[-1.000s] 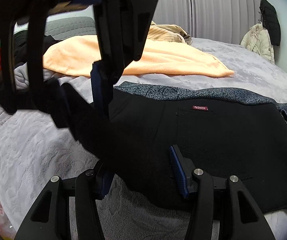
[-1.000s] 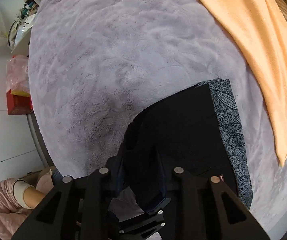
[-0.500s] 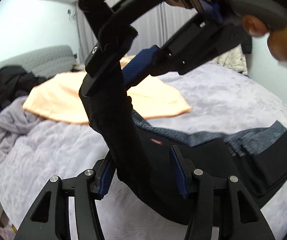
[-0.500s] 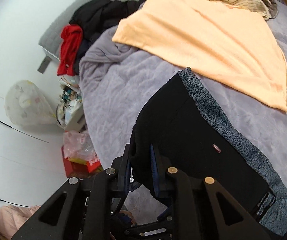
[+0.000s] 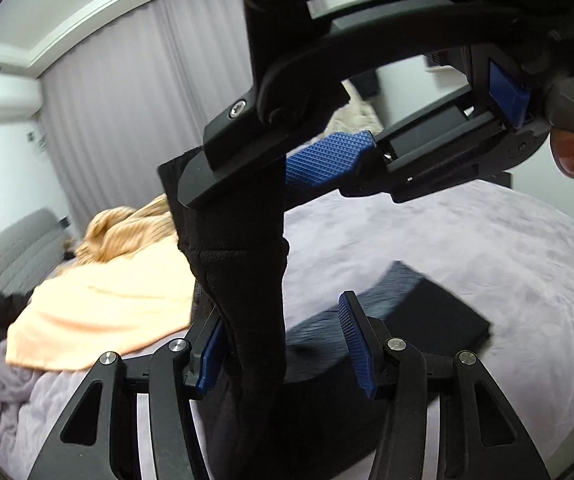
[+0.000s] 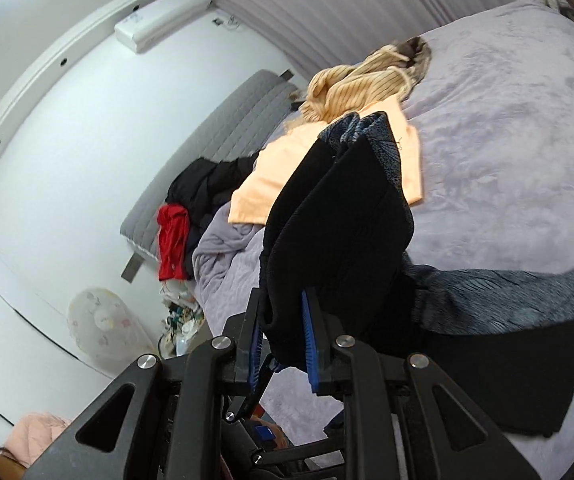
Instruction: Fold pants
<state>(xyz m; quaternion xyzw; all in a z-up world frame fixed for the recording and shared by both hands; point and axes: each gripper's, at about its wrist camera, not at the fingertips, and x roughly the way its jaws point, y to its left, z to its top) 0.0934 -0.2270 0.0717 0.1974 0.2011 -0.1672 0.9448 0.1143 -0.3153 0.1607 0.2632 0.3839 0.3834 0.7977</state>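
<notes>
The black pants with a grey patterned waistband are partly lifted off the bed. My right gripper is shut on a bunched black edge of the pants, which rises up in front of it. In the left wrist view the right gripper hangs high, with cloth draping down from it. My left gripper is open; the hanging cloth passes between its blue pads, against the left one. The rest of the pants lies flat on the bed.
The bed has a lilac fleece cover. An orange towel and a striped tan garment lie toward the headboard. Black and red clothes are heaped at the grey headboard. Curtains hang behind.
The right gripper has lifted the pants edge higher and both views have tilted up. More cloth hangs off the bed. The left gripper stays open around the hanging cloth.
</notes>
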